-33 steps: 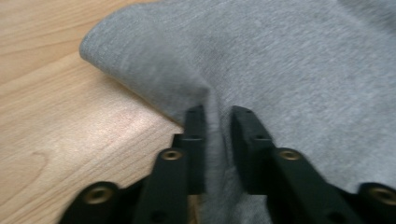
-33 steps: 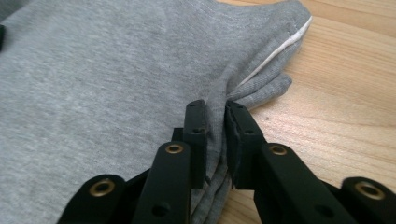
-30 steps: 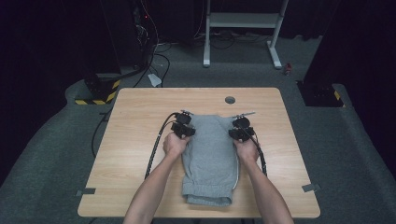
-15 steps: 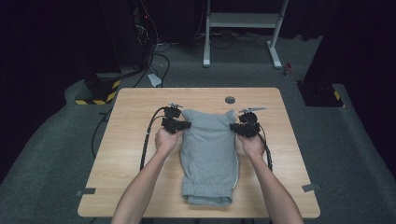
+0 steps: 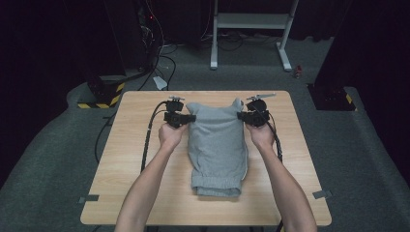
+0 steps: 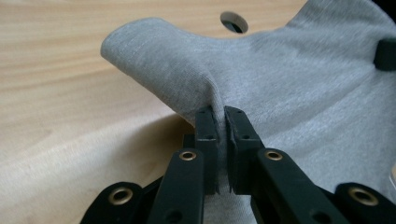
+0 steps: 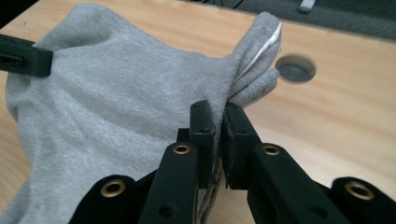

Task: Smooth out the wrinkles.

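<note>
Since the earlier frame both grippers had travelled toward the far edge of the bench (image 5: pixel 121 159) and spread wider apart, drawing the far end of the grey garment (image 5: pixel 217 145) out flat between them.

In the high view the left gripper (image 5: pixel 192 117) sat at the garment's far left corner and the right gripper (image 5: pixel 240 116) at its far right corner, each held by a hand with the forearm reaching in from the near side. The garment lay along the middle of the bench, its near end folded and resting close to the near edge, its far end stretched between the two grippers.

In the left gripper view the jaws were clenched on a pinched fold of grey cloth (image 6: pixel 219 100), with the corner of the fabric rising beyond them and the bench showing to the left. In the right gripper view the jaws were likewise clamped on the cloth (image 7: pixel 217 112), the corner standing up past them with a white seam (image 7: pixel 271 44) along its edge. A round hole (image 7: pixel 295 68) in the bench lay just beyond that corner. A black cable (image 5: pixel 147 140) trailed from the left gripper across the bench.
</note>
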Available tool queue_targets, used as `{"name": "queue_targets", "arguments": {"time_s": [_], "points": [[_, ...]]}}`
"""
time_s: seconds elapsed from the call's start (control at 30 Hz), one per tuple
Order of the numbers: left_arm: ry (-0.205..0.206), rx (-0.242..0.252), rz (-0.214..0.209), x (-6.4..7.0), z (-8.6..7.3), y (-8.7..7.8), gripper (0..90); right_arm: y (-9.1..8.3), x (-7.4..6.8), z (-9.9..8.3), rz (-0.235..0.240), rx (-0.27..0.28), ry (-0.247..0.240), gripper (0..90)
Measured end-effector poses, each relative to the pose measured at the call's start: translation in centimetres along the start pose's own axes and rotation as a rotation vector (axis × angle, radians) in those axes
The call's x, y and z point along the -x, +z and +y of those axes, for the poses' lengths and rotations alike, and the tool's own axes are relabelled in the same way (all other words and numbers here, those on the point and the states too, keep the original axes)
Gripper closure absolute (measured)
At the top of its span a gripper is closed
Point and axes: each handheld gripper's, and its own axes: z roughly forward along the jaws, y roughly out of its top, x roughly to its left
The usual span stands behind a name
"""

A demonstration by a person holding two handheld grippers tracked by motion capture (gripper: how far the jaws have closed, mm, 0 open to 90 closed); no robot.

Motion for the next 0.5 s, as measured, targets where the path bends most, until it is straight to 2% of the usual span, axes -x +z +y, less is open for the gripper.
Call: {"name": "queue_targets", "arguments": {"time_s": [0.07,0.2,0.27,0.43,0.5], "points": [[-0.003,0.017,-0.003,0.1,0.7,-0.4,84.7,-0.6,-0.1,1.5,-0.013,0.02,-0.014,83.8],[0.009,0.051,-0.014,0.3,1.4,-1.3,84.7,-1.1,-0.3,2.2,-0.013,0.042,-0.016,83.8],[0.013,0.051,-0.019,0.5,1.3,-1.6,84.7,-1.3,-0.5,2.2,-0.007,0.048,-0.014,83.8],[0.053,0.053,-0.042,1.4,0.9,-2.3,84.7,-2.0,-0.9,1.3,0.009,0.056,-0.039,83.7],[0.053,0.052,-0.055,1.7,0.6,-2.6,84.7,-2.3,-1.0,0.9,0.009,0.058,-0.04,83.7]]}}
